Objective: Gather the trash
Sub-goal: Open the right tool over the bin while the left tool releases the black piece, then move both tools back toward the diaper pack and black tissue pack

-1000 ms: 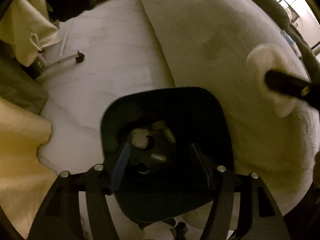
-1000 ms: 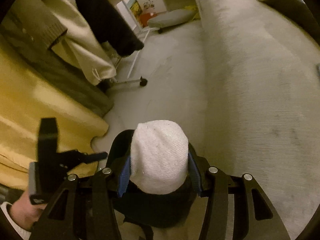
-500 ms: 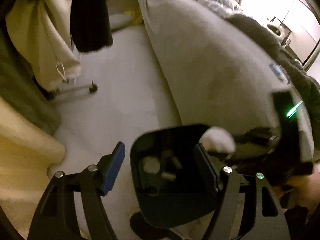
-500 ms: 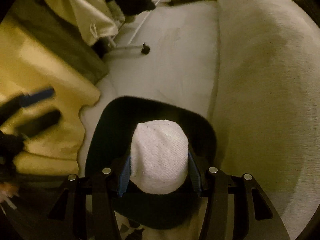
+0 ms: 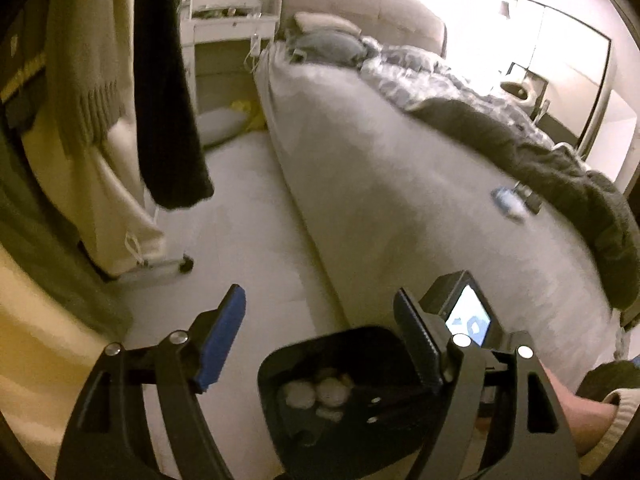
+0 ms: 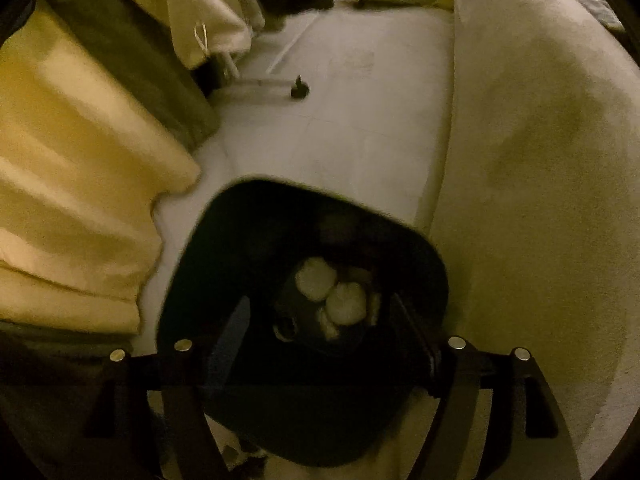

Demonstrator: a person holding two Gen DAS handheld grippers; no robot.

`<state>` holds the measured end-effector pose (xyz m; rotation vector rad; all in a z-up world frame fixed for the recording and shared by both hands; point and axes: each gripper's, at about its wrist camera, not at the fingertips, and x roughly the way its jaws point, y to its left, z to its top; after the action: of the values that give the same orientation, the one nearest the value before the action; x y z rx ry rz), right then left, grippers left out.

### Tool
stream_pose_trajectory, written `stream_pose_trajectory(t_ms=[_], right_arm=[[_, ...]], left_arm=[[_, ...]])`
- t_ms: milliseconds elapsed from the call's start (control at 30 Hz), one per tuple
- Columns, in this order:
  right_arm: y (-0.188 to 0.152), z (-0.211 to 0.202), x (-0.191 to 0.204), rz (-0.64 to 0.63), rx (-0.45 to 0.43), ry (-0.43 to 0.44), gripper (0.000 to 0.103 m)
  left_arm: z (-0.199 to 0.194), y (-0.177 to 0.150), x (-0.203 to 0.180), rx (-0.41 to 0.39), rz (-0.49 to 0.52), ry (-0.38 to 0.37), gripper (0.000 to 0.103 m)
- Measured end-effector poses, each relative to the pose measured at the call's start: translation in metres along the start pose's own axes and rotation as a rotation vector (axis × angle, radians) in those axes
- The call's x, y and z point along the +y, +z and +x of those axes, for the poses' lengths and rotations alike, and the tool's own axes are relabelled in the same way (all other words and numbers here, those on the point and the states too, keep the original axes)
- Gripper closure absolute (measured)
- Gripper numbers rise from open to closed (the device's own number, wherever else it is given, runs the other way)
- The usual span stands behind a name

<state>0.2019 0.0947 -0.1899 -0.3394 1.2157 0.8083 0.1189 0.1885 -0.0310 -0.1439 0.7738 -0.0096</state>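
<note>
Black bin [image 6: 304,240]: stands on the pale floor [image 6: 352,92] between the yellow curtain [image 6: 72,184] and the side of the bed [image 6: 540,160], just beside both; seen almost straight down from the right wrist.
Contents: two white wads of trash [image 6: 332,292] lie touching on the bottom, with a few smaller scraps around them, too dim to name; the same wads [image 5: 316,394] show in the left view. Most of the bin's depth looks unfilled.
Right tongs [image 6: 320,332]: spread wide over the bin mouth, nothing between the fingers, so the drop appears made.
Left tongs [image 5: 320,344]: also spread and empty, angled up toward the bed, with the bin [image 5: 344,400] low in its view.
Remaining trash, as a guess: a small bluish-white item [image 5: 508,202] lies on the bed sheet, near the dark blanket [image 5: 560,172] and well apart from the bin; blurred, so it may not be trash at all.
Doing the step well: lift the right tongs straight up so the fingers clear the rim without tipping the bin, then reach for the bed item with whichever tongs is nearer.
Surroundings: clothes [image 5: 160,92] hang from a wheeled rack on the left.
</note>
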Motion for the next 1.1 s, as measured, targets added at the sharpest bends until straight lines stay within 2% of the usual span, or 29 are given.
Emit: stream_pose_trajectory(t_ms=[200,400,500,767,1100], right_arm=[[0.012,-0.04,-0.012,0.055,-0.155,0.018,0.019],[0.019,-0.069,-0.024,0.042,-0.237,-0.008,0.017],[0.018,-0.084,-0.033,0.041,-0.28,0.008,0.015],[0.008,-0.121,-0.077,0.035,-0.381,-0.109,0.015],[-0.003,-0.165,-0.142,0.086,-0.49,-0.211,0.011]], left_arm=[[-0.014,0.022,-0.014,-0.091,0.004,-0.046,0.02],[-0.018,0.044,-0.035,-0.159,0.005,-0.083,0.018],[-0.021,0.055,-0.051,-0.186,0.021,-0.104,0.016],[-0.025,0.082,-0.086,-0.28,0.047,-0.153,0.009],[0.01,0.092,-0.128,-0.247,0.095,-0.158,0.006]])
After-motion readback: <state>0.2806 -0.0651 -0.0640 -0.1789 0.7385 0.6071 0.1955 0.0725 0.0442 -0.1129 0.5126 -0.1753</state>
